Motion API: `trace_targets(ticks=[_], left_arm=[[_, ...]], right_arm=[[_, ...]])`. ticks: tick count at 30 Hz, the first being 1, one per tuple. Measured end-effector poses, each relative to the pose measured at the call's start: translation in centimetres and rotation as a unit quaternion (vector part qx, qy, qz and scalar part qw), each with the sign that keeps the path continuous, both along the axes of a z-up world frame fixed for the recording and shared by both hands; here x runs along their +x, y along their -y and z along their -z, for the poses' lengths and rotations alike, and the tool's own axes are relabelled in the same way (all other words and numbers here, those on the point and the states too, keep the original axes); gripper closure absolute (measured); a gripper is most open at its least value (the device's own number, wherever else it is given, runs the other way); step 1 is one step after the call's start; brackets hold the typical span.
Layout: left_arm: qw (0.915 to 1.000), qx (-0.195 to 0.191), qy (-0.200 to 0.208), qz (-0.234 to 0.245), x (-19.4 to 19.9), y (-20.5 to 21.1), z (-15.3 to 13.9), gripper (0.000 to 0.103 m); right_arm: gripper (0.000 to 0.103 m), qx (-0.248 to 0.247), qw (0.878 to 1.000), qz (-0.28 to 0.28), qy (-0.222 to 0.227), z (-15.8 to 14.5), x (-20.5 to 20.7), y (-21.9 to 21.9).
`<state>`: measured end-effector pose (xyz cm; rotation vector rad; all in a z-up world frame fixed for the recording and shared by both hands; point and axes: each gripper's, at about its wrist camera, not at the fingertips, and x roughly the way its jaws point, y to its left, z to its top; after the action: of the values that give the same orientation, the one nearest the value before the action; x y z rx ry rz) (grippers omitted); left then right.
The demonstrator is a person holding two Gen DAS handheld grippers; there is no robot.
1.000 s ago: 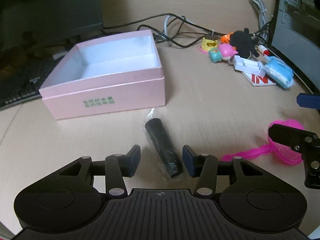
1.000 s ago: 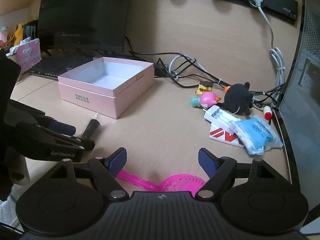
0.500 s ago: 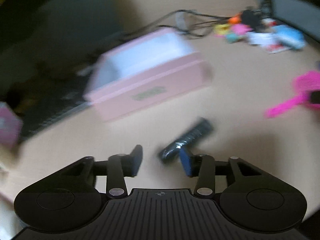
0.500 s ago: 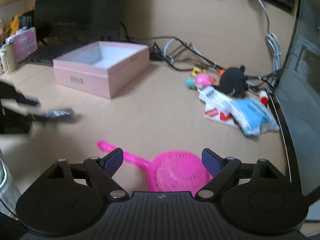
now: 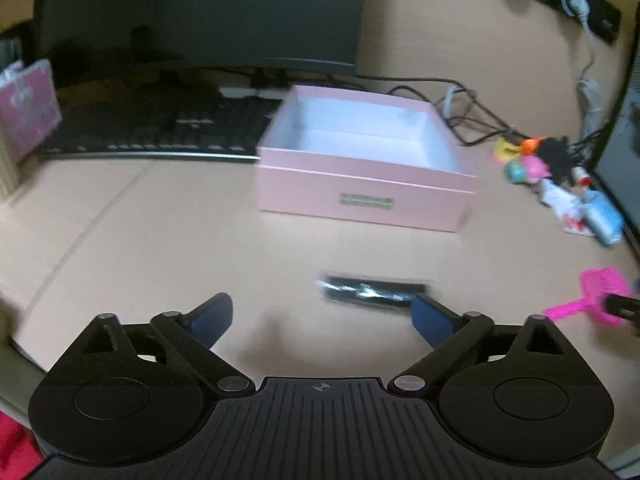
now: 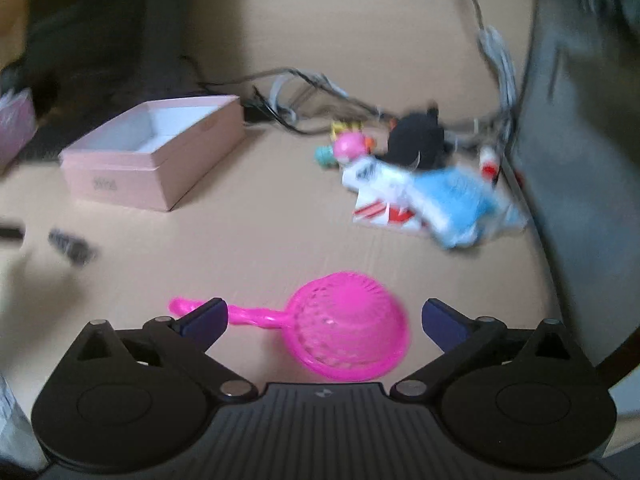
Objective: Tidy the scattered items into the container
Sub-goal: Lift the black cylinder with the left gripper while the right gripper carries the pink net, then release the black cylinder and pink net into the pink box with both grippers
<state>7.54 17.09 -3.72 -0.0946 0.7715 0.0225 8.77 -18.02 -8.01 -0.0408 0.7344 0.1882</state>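
Observation:
A pink open box (image 5: pixel 366 196) with a white inside stands mid-desk, also in the right wrist view as the pink box (image 6: pixel 160 160). A black wrapped stick (image 5: pixel 372 293) lies crosswise on the desk just beyond my left gripper (image 5: pixel 322 318), whose jaws are opening wide and hold nothing. The same black stick (image 6: pixel 72 246) shows blurred at the far left. My right gripper (image 6: pixel 324 316) is opening too, its jaws spread either side of a pink mesh scoop (image 6: pixel 348 326) lying dome-up on the desk, not pressed. The pink scoop (image 5: pixel 600 300) also appears at the right edge.
A heap of small toys and packets (image 6: pixel 420 184) lies right of the box, with a black plush (image 6: pixel 416 144) and cables (image 6: pixel 304 92) behind. A keyboard (image 5: pixel 160 132) and dark monitor (image 5: pixel 200 12) stand at the back; a computer case (image 6: pixel 580 160) walls the right.
My left gripper went from nearly shut beside the black stick to wide open and drew back; the stick now lies crosswise. My right gripper widened and came down over the pink scoop.

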Motion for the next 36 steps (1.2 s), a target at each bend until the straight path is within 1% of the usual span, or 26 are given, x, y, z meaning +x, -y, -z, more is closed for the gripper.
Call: trace_targets(ticks=[3,4,5,6,7,9,12,16,17,18,19,22,25,29,33,36], left_arm=[[0.9998,0.007,0.002,0.019,0.4,1.6,0.4,0.002],[0.9996,0.013,0.001,0.023,0.7,2.1,0.6,0.002],[0.9995,0.017,0.0,0.027,1.2,2.6,0.7,0.002],[0.9994,0.019,-0.001,0.03,1.5,3.0,0.9,0.002],[0.9993,0.021,-0.002,0.031,1.8,3.4,1.1,0.002],[0.9988,0.036,-0.008,0.031,3.0,4.0,1.7,0.002],[0.9981,0.055,-0.016,0.024,4.5,4.4,2.7,0.002],[0.9971,0.065,-0.031,0.025,5.8,4.7,3.7,0.003],[0.9969,0.069,-0.03,0.024,5.8,4.8,3.7,0.006],[0.9967,0.072,-0.029,0.026,5.7,4.9,3.6,0.019],[0.9964,0.072,-0.029,0.033,5.5,4.9,3.5,0.02],[0.9957,0.069,-0.027,0.057,4.5,4.7,2.7,0.02],[0.9942,0.073,-0.011,0.078,2.4,4.2,1.5,0.02],[0.9909,0.055,0.003,0.123,-0.4,2.4,-0.5,0.02],[0.9873,0.047,0.017,0.151,-1.9,0.1,-2.6,0.02],[0.9855,0.043,0.039,0.159,-1.4,-1.4,-4.1,0.02]], right_arm=[[0.002,0.021,0.999,0.041,-0.014,1.3,1.5,0.1],[0.016,0.025,0.998,0.05,-0.021,1.6,1.8,0.1],[0.023,0.026,0.998,0.052,-0.027,1.7,2.1,0.1],[0.037,0.019,0.998,0.051,-0.022,1.4,2.1,0.0],[0.038,0.017,0.999,0.044,-0.022,1.1,2.0,0.0],[0.038,0.023,0.999,0.038,-0.007,0.1,1.4,0.2],[0.039,0.015,0.999,0.028,0.017,-1.4,0.3,0.2],[0.039,0.02,1.0,0.004,0.019,-2.7,-0.9,-0.4],[0.039,0.018,1.0,-0.006,0.02,-3.0,-1.3,-0.7],[0.039,0.015,1.0,-0.013,0.023,-3.3,-1.5,-1.0],[0.039,0.012,0.999,-0.022,0.027,-3.6,-1.9,-1.4],[0.039,-0.001,0.998,-0.046,0.046,-4.8,-3.0,-2.8],[0.038,-0.009,0.996,-0.064,0.061,-6.0,-3.8,-4.5],[0.039,-0.026,0.992,-0.09,0.079,-7.3,-4.9,-7.3],[0.039,-0.058,0.984,-0.132,0.104,-8.8,-6.8,-10.4],[0.039,-0.074,0.977,-0.155,0.127,-10.1,-8.1,-12.3]])
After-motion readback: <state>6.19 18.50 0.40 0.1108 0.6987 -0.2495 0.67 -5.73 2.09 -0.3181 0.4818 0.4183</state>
